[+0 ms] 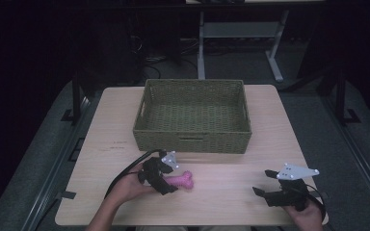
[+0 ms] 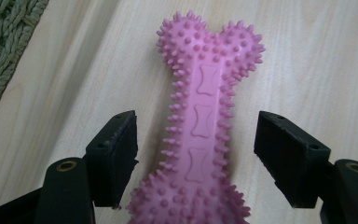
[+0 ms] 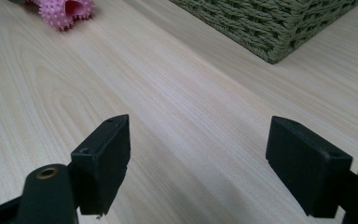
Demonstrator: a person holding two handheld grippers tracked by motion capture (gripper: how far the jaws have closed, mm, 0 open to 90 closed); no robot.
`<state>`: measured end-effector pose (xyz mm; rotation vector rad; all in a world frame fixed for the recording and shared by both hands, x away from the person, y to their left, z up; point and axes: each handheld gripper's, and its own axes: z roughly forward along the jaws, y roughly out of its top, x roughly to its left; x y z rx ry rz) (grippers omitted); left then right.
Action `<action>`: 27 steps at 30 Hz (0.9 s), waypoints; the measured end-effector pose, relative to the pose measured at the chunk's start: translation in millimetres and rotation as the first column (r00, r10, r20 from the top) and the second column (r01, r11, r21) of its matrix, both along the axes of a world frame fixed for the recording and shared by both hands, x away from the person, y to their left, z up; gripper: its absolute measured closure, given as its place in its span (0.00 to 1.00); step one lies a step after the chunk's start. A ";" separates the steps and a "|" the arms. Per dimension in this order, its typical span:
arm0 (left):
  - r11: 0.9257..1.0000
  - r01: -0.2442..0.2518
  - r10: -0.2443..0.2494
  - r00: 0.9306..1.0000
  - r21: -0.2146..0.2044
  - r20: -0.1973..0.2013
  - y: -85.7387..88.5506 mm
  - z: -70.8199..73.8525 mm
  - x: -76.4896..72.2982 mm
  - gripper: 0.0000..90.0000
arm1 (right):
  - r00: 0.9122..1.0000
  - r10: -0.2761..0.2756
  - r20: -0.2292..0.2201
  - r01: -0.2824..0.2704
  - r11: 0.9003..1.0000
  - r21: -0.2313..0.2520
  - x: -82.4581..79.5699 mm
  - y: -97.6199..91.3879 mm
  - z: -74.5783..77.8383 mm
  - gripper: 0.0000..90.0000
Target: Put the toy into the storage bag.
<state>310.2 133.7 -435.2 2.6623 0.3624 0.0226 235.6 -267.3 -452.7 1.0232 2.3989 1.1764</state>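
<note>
Bone (image 2: 200,135), pink, spiked: flat on table (image 2: 317,60), shaft between left gripper (image 2: 196,154) jaws, long axis running straight ahead from them; pads apart, not yet touching. Right gripper (image 3: 198,158) open, empty, well off.

A laboratory-style recording station in a dim room. A pale wood-grain table (image 1: 270,125) stands on grey carpeted floor (image 1: 318,120), flanked by dark metal rails (image 1: 62,154). Beyond the left gripper (image 1: 166,179), past the woven basket (image 1: 192,137), cables (image 1: 149,60) trail over the floor beneath the white steel legs of an adjustable desk (image 1: 274,62). Both hands carry instrumented grippers, the right gripper (image 1: 265,185) topped by a grey three-cornered plate: equipment of a data-collection setup, not a home.
</note>
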 end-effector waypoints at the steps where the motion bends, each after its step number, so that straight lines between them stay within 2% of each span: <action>1: 1.000 0.000 0.000 1.000 0.004 0.004 -1.0 -0.7 -0.4 0.35 | 1.000 0.000 0.000 0.000 1.000 0.000 -0.1 0.0 0.0 0.24; 5: 1.000 0.020 -0.021 1.000 0.020 0.016 -4.6 -1.0 -2.1 0.40 | 1.000 0.001 0.001 -0.001 1.000 0.000 -0.1 -0.1 0.0 0.24; 11: 0.999 0.024 -0.025 0.999 0.039 0.022 -7.2 -0.8 -1.6 0.44 | 1.000 0.005 0.005 -0.005 1.000 0.000 -0.3 -0.5 0.5 0.24; 21: 0.995 0.041 -0.043 0.999 0.091 0.017 -13.5 0.5 0.9 0.48 | 1.000 0.006 0.004 -0.006 1.000 0.001 -0.3 -0.5 0.4 0.24; 27: 0.994 0.044 -0.046 0.999 0.103 0.016 -15.7 -0.5 0.8 0.53 | 1.000 0.007 0.004 -0.007 1.000 0.000 -0.3 -1.1 0.5 0.24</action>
